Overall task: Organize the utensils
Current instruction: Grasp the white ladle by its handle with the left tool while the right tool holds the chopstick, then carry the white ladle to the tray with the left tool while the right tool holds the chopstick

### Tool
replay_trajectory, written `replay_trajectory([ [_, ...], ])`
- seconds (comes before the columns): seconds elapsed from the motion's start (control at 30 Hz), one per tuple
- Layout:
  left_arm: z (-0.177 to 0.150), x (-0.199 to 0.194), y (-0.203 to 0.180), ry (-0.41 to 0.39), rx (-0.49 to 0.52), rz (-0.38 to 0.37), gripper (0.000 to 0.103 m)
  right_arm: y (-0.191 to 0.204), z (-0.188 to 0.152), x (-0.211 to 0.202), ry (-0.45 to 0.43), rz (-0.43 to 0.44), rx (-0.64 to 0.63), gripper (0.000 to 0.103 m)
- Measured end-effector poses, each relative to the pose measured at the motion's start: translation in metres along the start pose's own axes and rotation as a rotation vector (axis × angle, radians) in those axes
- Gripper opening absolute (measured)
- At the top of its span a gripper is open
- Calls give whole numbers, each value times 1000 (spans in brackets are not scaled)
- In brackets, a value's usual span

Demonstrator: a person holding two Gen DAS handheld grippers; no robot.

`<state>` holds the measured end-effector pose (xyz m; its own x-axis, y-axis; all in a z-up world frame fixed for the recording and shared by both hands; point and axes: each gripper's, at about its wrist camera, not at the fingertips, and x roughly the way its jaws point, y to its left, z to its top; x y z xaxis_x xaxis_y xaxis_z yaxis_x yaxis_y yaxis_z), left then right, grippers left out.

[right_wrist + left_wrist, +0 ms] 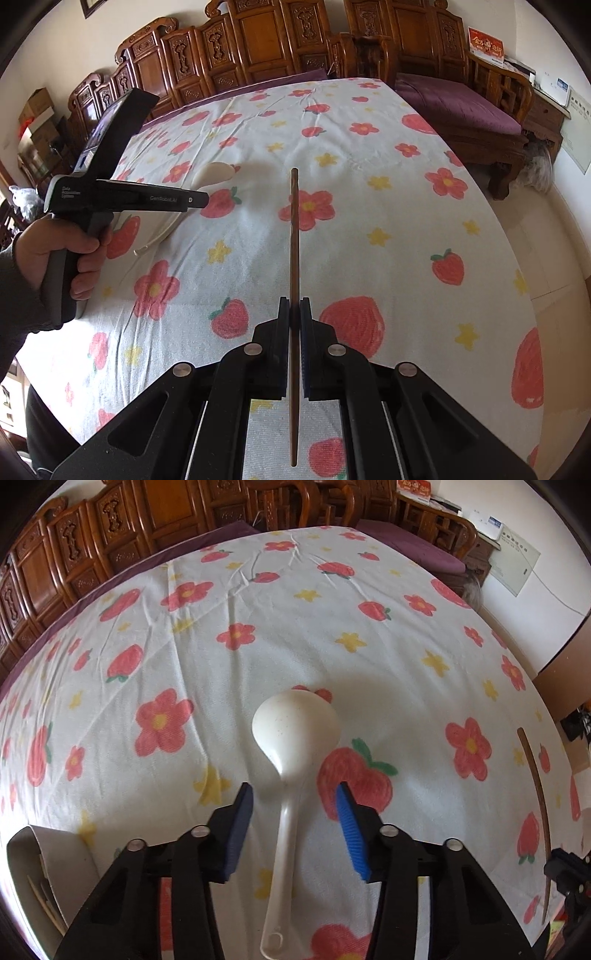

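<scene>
Both pictures are bright with soft daylight. A soft gray shadow lies on the flowery cloth [295,635] around twelve o'clock of the white spoon [295,723]. The edges bend round, with dark corners. Everything looks sharp.

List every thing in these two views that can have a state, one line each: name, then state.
White spoon: lying flat on the cloth, handle between open jaws, untouched.
Brown chopstick: clamped, lifted off the cloth.
Left gripper: open, astride the spoon handle.
Right gripper: shut on the chopstick.
White container: holds sticks.
</scene>
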<state>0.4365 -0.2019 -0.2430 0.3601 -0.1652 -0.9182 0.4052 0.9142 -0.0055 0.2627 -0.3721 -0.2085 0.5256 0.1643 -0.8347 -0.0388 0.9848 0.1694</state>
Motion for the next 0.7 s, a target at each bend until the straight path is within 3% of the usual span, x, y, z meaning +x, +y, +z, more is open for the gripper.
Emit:
replay_trajectory([
  [0.07, -1, 1, -2, 9, 2, 7, 12, 0, 0, 0, 0, 4, 2, 6],
  [0.1, -3, 0, -3, 10, 1, 13, 9, 0, 0, 0, 0, 5, 0, 6],
  [0.7, -57, -93, -10, -76, 2, 26, 9, 25, 2, -20, -44, 33, -51, 6],
])
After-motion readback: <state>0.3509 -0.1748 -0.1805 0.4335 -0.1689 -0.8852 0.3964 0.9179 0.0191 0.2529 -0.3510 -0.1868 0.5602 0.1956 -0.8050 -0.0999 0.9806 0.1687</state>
